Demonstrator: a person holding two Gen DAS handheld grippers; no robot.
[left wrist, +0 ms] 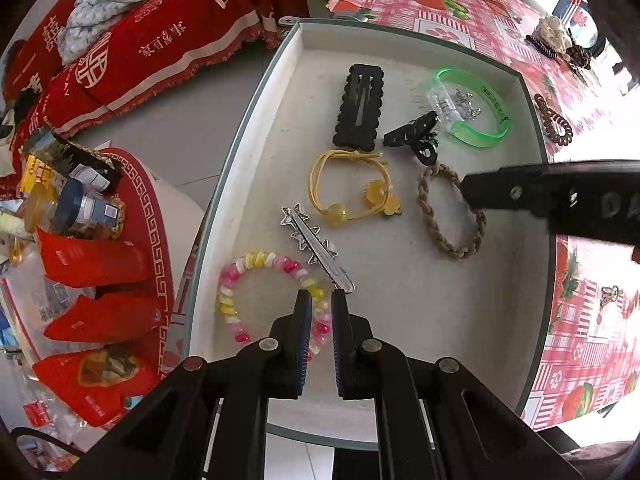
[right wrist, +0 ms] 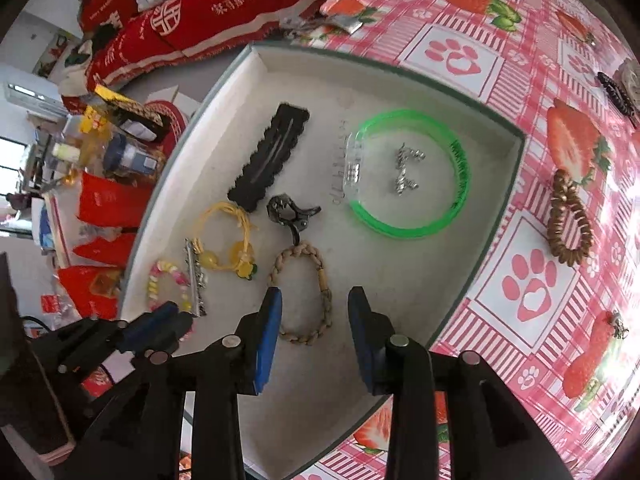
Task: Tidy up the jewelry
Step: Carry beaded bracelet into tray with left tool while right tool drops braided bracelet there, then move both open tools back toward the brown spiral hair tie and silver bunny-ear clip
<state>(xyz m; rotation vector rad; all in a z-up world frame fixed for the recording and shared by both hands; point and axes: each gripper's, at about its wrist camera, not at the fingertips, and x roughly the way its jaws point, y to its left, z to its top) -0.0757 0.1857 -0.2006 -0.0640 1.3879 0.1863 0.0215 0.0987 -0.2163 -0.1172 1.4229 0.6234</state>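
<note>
Inside tray [right wrist: 224, 92]: bracelets, hair clips.

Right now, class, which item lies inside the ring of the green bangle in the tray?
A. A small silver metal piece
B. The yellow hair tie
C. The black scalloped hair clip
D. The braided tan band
A: in the right wrist view the small silver metal piece sits within the green bangle, apart from the other items in the tray.

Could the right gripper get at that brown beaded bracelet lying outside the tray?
Probably yes: the right gripper is open and empty, and the brown beaded bracelet lies uncovered on the tablecloth, only the tray rim between them.
</note>
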